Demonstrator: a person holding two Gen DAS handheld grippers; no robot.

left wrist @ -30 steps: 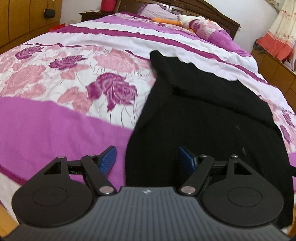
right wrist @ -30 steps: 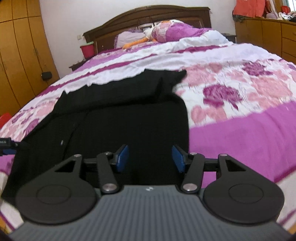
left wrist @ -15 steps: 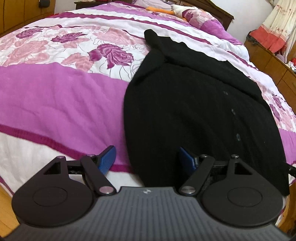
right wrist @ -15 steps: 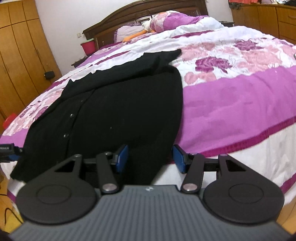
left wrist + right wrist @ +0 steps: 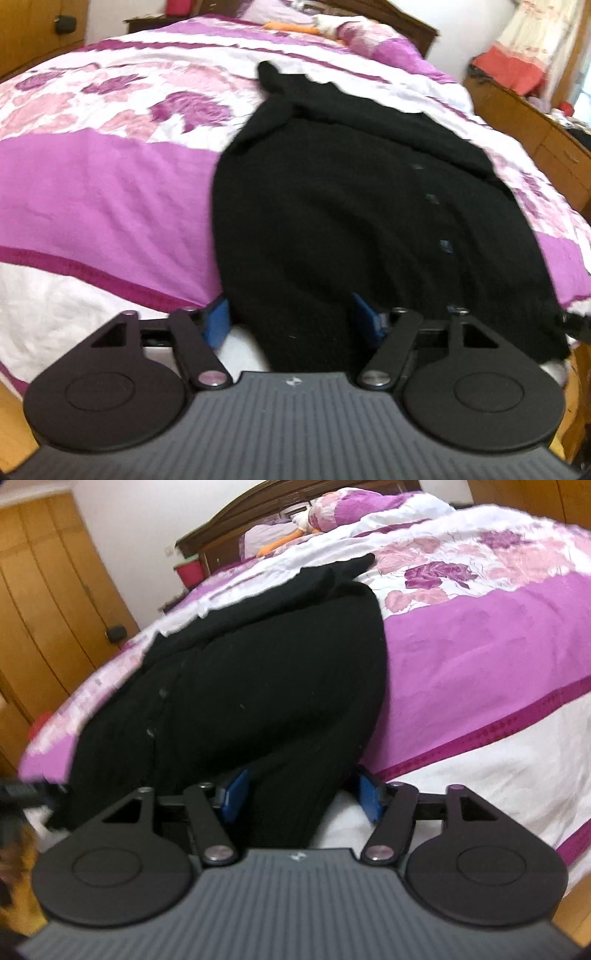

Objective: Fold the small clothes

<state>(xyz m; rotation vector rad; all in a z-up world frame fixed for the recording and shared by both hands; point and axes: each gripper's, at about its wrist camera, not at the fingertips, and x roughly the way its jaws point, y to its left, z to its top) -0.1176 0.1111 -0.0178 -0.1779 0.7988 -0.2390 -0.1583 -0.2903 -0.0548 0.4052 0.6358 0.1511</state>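
Holding both grippers low at the foot of the bed, I have the black knitted button-front cardigan (image 5: pixel 351 206) spread flat ahead of me on the pink, purple and white rose-patterned bedspread (image 5: pixel 103 206). Its hem hangs over the bed's near edge and runs in between the blue pads of each gripper.

My left gripper (image 5: pixel 291 321) sits at the hem's left corner. Its jaws are closing, with the black knit between them; the pads stand apart, the left one just outside the cardigan's edge over the white band of the bedspread, and I cannot see either pad pressing the cloth. The row of small dark buttons (image 5: pixel 430 199) runs away from me, ahead and to the right of this gripper.

My right gripper (image 5: pixel 299 797) sits at the hem's right corner. Its jaws are opening, also with the knit between them; the right pad is clear of the cloth, over the white part of the bedspread, and the left pad is beside the black fabric. From here the cardigan stretches ahead and to the left, its far end reaching the white stripe of the bedspread.

Far beyond both grippers are the dark wooden headboard (image 5: pixel 229 528) and a purple floral pillow (image 5: pixel 354 507). Both views are blurred.
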